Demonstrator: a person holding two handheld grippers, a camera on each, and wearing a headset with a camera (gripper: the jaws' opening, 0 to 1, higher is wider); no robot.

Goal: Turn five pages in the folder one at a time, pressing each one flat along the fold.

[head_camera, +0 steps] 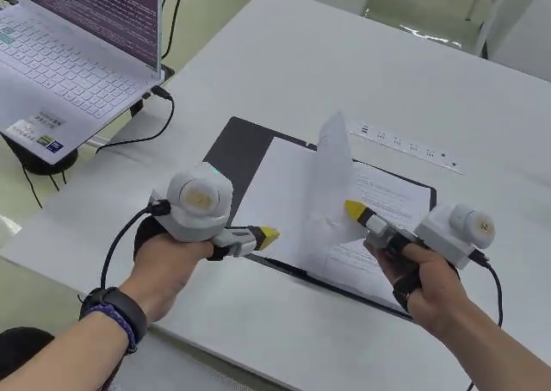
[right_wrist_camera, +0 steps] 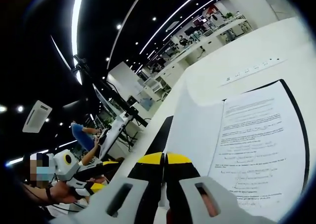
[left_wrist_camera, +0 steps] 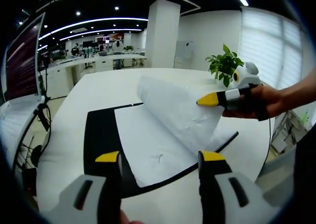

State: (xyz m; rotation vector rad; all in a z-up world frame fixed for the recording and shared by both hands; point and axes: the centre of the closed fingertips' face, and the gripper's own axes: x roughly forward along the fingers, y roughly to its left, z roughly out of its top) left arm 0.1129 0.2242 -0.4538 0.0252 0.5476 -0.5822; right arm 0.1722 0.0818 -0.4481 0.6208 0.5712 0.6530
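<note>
Black folder (head_camera: 231,150) open flat on the white table (head_camera: 362,55), white sheets inside — one page (head_camera: 334,171) standing up over the fold, pinched at its edge by the right gripper (head_camera: 355,208), jaws closed on it. Left gripper (head_camera: 265,235) just off the folder's near edge, jaws spread wide, holding nothing. Power strip (head_camera: 405,144) behind the folder, laptop (head_camera: 73,59) well to its left; potted plant (left_wrist_camera: 224,65) beyond, in a bright office.

White table (head_camera: 284,55) in an open office, ceiling light strips (left_wrist_camera: 98,20), white pillar (left_wrist_camera: 163,36).
</note>
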